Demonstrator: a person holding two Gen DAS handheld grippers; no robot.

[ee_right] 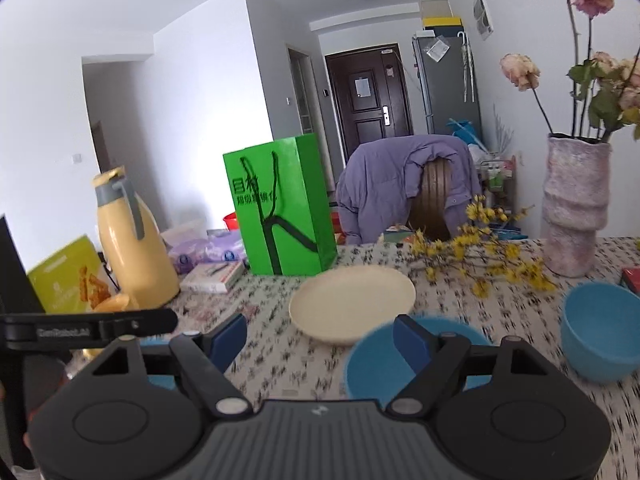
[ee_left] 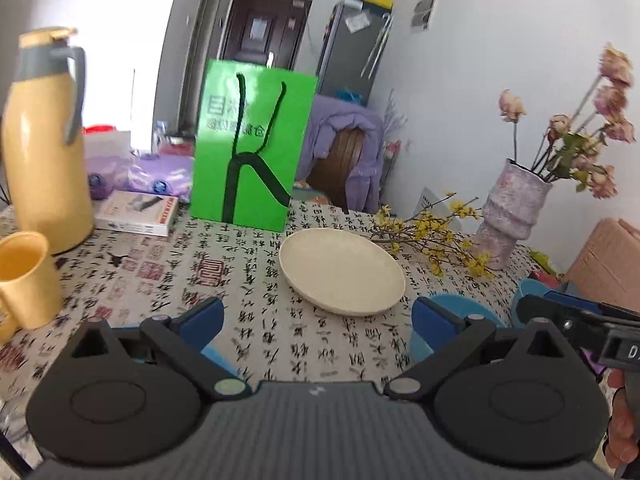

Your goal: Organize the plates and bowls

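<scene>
A cream plate (ee_left: 342, 272) (ee_right: 352, 304) lies on the calligraphy-print tablecloth, ahead of both grippers. A shallow blue dish (ee_right: 368, 364) (ee_left: 454, 306) sits nearer, partly hidden behind each gripper's right finger. To the right stands a deeper blue bowl (ee_right: 600, 332) (ee_left: 528, 290). My left gripper (ee_left: 318, 320) is open above bare cloth, short of the cream plate, with nothing between its fingers. My right gripper (ee_right: 320, 338) is open too, and only tablecloth shows in its gap. Each gripper's black body shows at the edge of the other's view.
A yellow thermos jug (ee_left: 44, 148), a yellow cup (ee_left: 24, 276), a book (ee_left: 136, 212) and a green paper bag (ee_left: 250, 148) stand at the back left. Yellow flower sprigs (ee_left: 432, 232) and a pink vase (ee_left: 510, 216) of dried roses stand right. A chair with a purple jacket (ee_right: 400, 184) is behind the table.
</scene>
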